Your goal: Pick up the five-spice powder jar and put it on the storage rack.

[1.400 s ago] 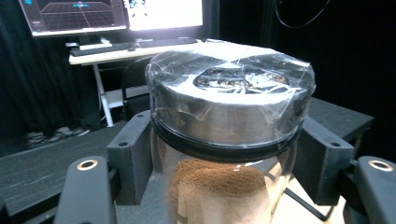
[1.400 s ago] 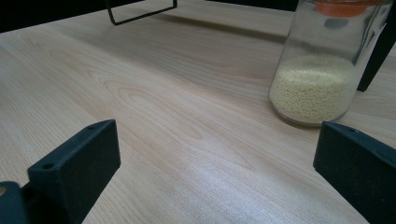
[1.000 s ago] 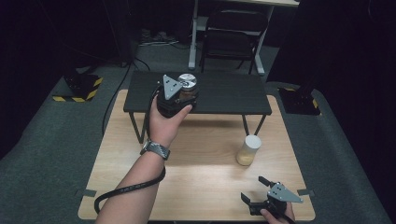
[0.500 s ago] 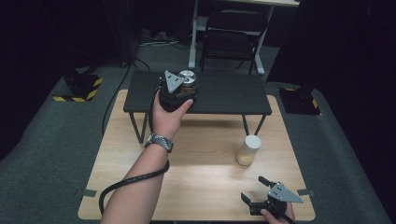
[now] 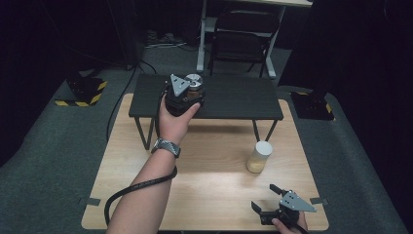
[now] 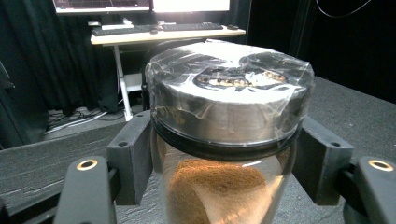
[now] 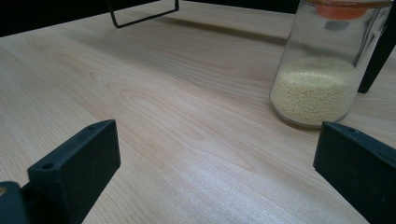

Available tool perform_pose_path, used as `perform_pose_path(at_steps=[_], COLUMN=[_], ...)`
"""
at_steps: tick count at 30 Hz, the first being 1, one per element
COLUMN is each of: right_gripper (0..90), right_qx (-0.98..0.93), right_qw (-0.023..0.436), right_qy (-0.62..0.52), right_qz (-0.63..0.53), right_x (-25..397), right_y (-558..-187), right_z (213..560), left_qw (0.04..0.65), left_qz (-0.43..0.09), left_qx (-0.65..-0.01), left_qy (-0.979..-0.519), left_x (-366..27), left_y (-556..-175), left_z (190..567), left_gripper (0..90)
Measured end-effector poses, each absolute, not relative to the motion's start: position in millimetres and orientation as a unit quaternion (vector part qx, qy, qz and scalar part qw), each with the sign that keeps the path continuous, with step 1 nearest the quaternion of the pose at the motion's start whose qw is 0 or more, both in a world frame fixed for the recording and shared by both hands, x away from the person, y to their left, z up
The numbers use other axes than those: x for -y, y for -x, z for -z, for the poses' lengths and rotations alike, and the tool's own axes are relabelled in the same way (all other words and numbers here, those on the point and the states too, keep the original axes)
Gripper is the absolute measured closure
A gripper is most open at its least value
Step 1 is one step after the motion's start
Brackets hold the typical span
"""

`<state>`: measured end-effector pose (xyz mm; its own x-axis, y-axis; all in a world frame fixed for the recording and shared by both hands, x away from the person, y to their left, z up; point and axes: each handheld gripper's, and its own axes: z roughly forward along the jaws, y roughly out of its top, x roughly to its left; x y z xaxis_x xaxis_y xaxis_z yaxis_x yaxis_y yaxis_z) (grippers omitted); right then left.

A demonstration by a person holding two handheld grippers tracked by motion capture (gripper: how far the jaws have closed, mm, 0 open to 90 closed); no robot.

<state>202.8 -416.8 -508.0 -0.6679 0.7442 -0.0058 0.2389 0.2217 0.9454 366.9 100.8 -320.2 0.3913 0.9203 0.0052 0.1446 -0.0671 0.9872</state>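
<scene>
A glass jar of brown powder [image 5: 195, 84] with a silver lid wrapped in clear film [image 6: 229, 107] is over the black shelf [image 5: 234, 97], at its left part. My left gripper [image 5: 194, 92] is shut on it, its jaws pressing the glass just under the lid [image 6: 229, 158]. I cannot tell whether the jar rests on the shelf. A second jar holding pale yellow grains [image 5: 258, 157] stands on the wooden table [image 5: 204, 170]. My right gripper [image 5: 265, 197] stands open near the table's front right edge, with this jar [image 7: 322, 60] ahead of its jaws [image 7: 215, 158] and apart from them.
The black shelf stands on thin metal legs [image 5: 141, 134] across the back of the table. Behind it are a folding chair [image 5: 241, 44] and a desk leg [image 5: 200, 39]. Yellow-black floor markers [image 5: 80, 95] lie at the left. A cable [image 5: 131, 190] trails from the left gripper.
The left hand has edged slightly farther away with the brown-powder jar held in the gripper. The right gripper has not moved.
</scene>
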Motion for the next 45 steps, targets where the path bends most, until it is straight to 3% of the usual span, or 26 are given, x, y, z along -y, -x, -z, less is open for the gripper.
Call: perform_pose_path(at_steps=[26,41,45], right_gripper=[0.1,0.0,0.0], right_qx=[-0.743,-0.743,-0.743], right_qw=[0.238,0.236,0.236], right_qy=[-0.331,-0.33,-0.329], right_qz=[-0.531,-0.533,-0.532], right_x=[417.3,418.4,418.3], right_y=[-202.7,-203.5,-203.5], right_z=[508.4,508.7,508.6], left_qw=[0.547,0.551,0.554], left_qz=[-0.357,-0.354,-0.354], left_qx=[-0.425,-0.437,-0.431], left_qy=[-0.627,-0.617,-0.618], left_x=[-100.0,-99.0,-103.6], left_y=[-367.6,-363.4,-358.9], left_z=[324.9,323.6,325.1], left_gripper=[30.0,1.2,0.5])
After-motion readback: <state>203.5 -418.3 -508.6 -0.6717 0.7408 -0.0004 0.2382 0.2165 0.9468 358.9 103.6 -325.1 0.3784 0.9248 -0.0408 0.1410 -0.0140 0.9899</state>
